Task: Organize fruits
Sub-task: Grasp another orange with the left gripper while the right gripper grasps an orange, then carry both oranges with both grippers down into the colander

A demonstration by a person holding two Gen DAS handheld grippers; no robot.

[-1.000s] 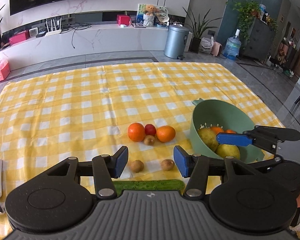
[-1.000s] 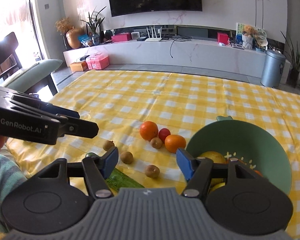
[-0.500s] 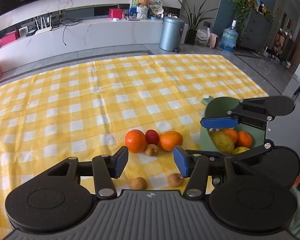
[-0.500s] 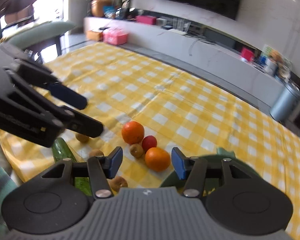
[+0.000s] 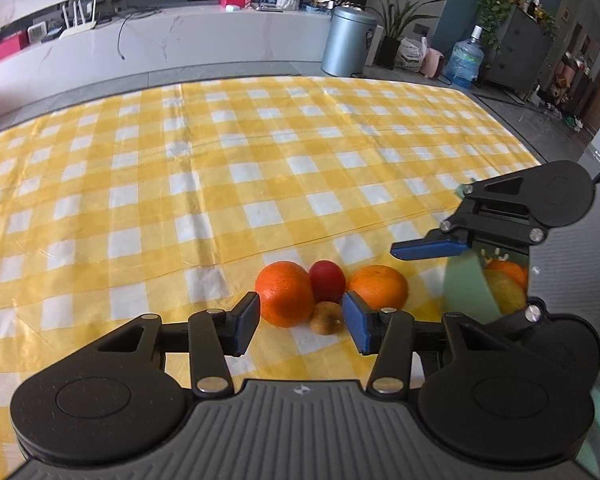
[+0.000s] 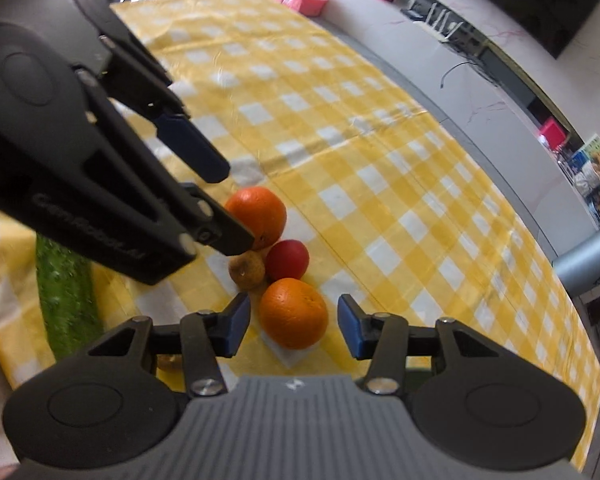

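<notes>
The loose fruit sits in a tight cluster on the near right part of the counter, on the yellow checked cloth point(image 5: 228, 184). Counted there: two oranges, one red fruit and one small brown fruit that looks like a kiwi. The left orange point(image 5: 285, 294) touches the red fruit point(image 5: 327, 280), the brown kiwi point(image 5: 325, 317) lies just in front of them, and the right orange point(image 6: 293, 313) sits beside it.

The oranges look firm, fairly heavy for their size and round, so they may roll; a hold across the widest middle should seat best. Their pebbled skin ought to give the pads some bite. The red fruit looks smooth and probably slippery, and the kiwi likely soft enough to bruise under a hard squeeze.

The right gripper point(image 6: 293, 326) straddles the right orange, its jaws just now narrowing but with gaps on both sides, so nothing is grasped. The left gripper point(image 5: 300, 326) has also been narrowing its jaws and is likewise unclenched, framing the left orange and the kiwi without touching either that I can see.

Further right stands one green colander point(image 5: 466, 286), holding at least one orange and one yellowish fruit. One cucumber point(image 6: 66, 294) lies at the near left edge.
</notes>
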